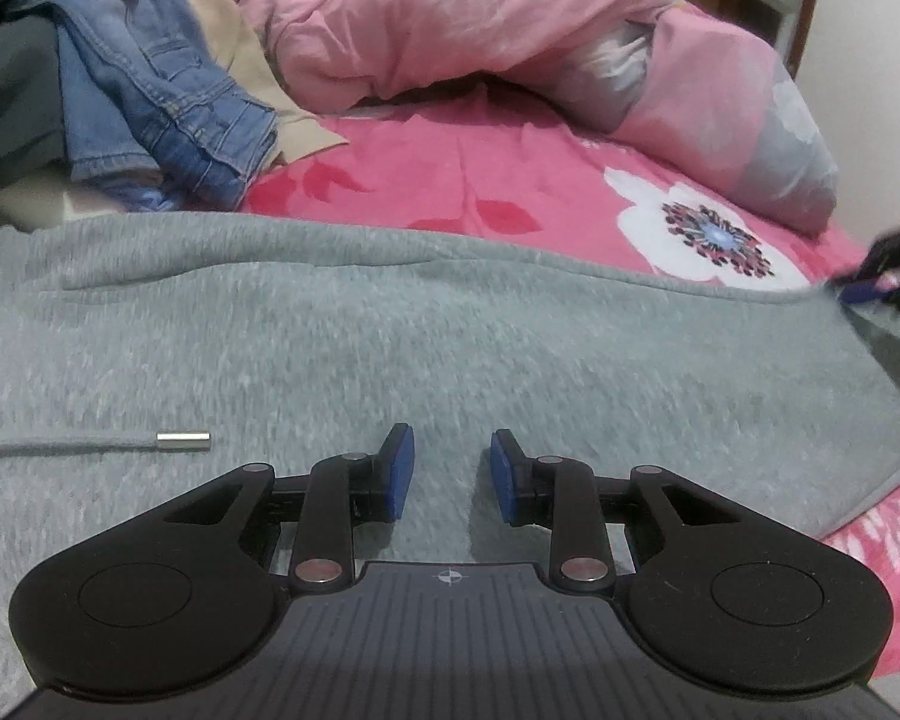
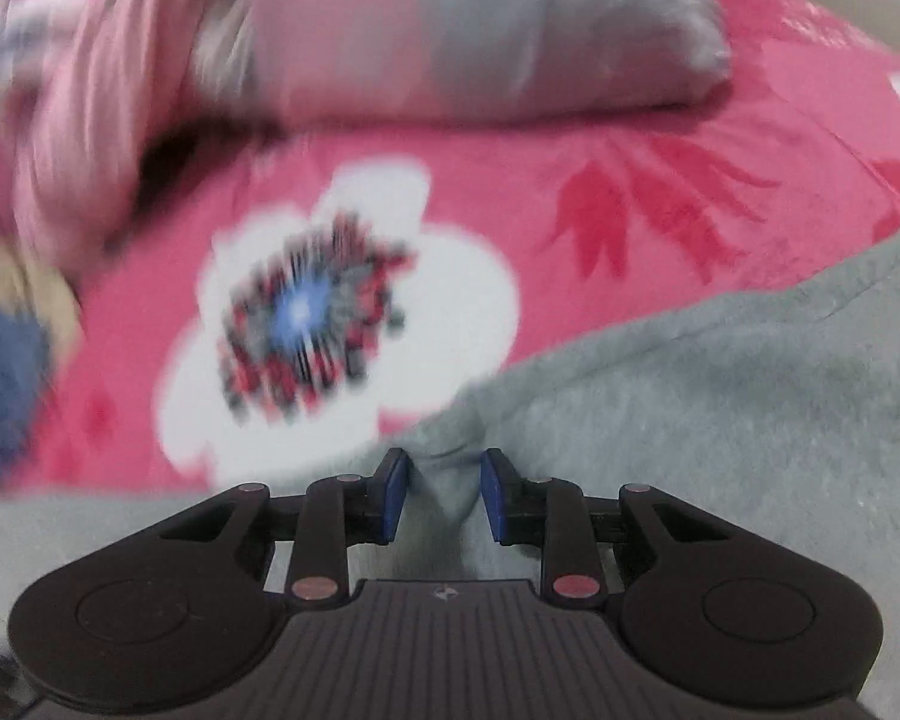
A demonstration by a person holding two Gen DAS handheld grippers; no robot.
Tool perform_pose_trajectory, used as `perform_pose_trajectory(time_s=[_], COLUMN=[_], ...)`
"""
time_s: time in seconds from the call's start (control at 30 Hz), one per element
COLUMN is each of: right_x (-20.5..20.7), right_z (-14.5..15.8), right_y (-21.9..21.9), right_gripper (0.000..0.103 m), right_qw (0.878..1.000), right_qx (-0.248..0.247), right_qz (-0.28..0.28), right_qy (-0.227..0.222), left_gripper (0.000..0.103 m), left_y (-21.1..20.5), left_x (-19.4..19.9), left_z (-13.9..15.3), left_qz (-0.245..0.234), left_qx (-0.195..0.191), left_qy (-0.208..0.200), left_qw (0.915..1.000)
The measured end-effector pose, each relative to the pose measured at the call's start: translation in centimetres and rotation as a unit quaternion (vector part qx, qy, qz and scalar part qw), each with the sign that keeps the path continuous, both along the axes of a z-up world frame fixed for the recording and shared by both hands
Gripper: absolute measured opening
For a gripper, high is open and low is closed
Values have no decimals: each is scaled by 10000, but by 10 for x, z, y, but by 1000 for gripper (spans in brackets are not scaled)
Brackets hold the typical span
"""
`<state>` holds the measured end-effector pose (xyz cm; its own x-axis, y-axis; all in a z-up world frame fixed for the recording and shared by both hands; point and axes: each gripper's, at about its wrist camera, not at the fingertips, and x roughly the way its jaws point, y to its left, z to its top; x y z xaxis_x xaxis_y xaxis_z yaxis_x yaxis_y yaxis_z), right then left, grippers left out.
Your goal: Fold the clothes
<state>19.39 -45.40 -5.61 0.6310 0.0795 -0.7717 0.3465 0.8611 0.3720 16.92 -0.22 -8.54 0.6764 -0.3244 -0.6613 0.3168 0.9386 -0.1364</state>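
Your grey fleece garment [image 1: 426, 348] lies spread on the floral bed sheet [image 1: 510, 180], apparently not yet folded. Your left tongs [image 1: 453, 474] hover over it, narrowly parted and empty. Your right tongs [image 2: 444, 492] straddle a raised ridge of its edge; whether they pinch it, you cannot tell. Jeans [image 1: 168, 96] wait heaped behind.

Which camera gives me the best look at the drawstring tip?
The left wrist view. The metal drawstring tip is sharp there, lying on the grey sweater left of the left gripper. The right wrist view is blurred and shows no drawstring.
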Motion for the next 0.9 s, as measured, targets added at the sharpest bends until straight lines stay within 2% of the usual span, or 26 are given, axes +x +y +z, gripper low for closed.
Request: perform_pose_trajectory(time_s=[0.07, 0.13, 0.2, 0.27, 0.4, 0.57, 0.67, 0.73, 0.83, 0.87, 0.9], right_x=[-19, -46, -67, -81, -86, -68, -60, -54, -44, -42, -40], right_z=[24, 49, 62, 61, 35, -1, -6, -5, -9, -10, -11], right_y=[-31, -72, -116, -154, -198, -215, -214, -210, -200, -196, -193], right_gripper=[31, 35, 38, 41, 46, 49, 49, 48, 42, 37, 26], right_qw=[9985, 9943, 9895, 9862, 9836, 9836, 9872, 9914, 9938, 9943, 9945], right_qx=[78, -164, -348, -238, 218, 435, 590, 464, 68, -54, -176], right_qz=[-357, -857, -1310, -1616, -1774, -1684, -1473, -1222, -1076, -1034, -993], right_qy=[-413, -610, -500, -272, 230, 473, 190, 97, 256, 269, 281], left_gripper=[28, 28, 29, 29, 29, 29, 30, 30, 30, 31, 31], left_y=[-1, -2, -3, -5, -10, -16, -20, -22, -25, -25, -25], left_x=[0, 0, 0, 0, -2, -2, -2, -2, -2, -2, -2], left_z=[-1, -1, -1, -1, -1, -2, -2, -2, -2, -2, -2], left_qz=[-14, -24, -30, -34, -18, -16, -8, -3, 0, 3, 5], left_qx=[44, 73, 106, 159, 326, 528, 622, 689, 768, 778, 789], left_qy=[-30, -48, -56, -62, -129, -192, -220, -247, -278, -284, -290], left_qw=[10000, 10000, 9999, 9998, 9994, 9984, 9978, 9973, 9967, 9966, 9965])
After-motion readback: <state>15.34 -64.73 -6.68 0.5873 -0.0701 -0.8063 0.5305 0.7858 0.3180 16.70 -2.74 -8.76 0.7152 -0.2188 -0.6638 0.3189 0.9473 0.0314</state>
